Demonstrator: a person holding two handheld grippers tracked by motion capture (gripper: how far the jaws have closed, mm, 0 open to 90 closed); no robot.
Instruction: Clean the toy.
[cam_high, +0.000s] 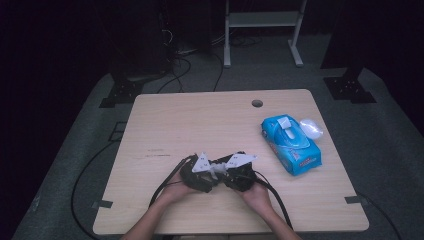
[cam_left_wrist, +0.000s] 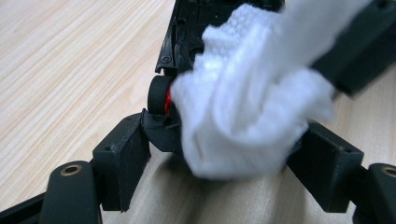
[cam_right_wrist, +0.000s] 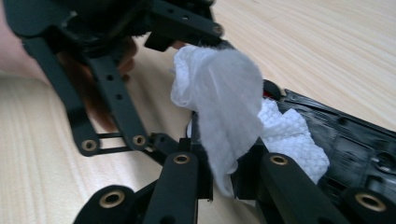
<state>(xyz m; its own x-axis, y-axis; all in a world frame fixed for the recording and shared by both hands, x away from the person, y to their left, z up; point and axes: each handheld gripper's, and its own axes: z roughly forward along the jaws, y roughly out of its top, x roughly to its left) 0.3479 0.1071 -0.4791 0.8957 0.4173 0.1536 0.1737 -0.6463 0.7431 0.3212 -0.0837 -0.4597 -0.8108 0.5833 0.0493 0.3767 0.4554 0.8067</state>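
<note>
**Wipe pulled and in both grippers, being worked over a black part near counter's front edge**

Counter (cam_high: 165, 120): light wood, mostly bare. Blue wipes pack (cam_high: 291, 145) lies at about 3 o'clock, well apart from the hands, long axis running roughly 11-to-5 o'clock, flap up with a white sheet poking out at its far end.

Both grippers meet at about 6 o'clock, near the front edge. Left gripper (cam_high: 200, 175) and right gripper (cam_high: 240, 172) are tip to tip, nearly touching.

Task thing: white wipe (cam_left_wrist: 243, 102), crumpled, held between the two grippers just above the counter. In the right gripper view the wipe (cam_right_wrist: 219, 107) hangs as a bunched strip, long axis about 12-to-6 o'clock, lower end pinched between the right gripper's nearly closed jaws, upper end caught at the left gripper's tip. In the left gripper view the left jaws stand spread, wad bulging between them; whether they clamp it I cannot tell.

Black plastic part (cam_right_wrist: 345, 140), small, with a black wheel on a red hub (cam_left_wrist: 161, 93), lies on the counter touching the wipe. Looks like a toy car underside; not sure.

Progress, as a judgement: wipe out of the pack is done; wiping the part seems underway; finishing and setting the wipe down is left.
</note>
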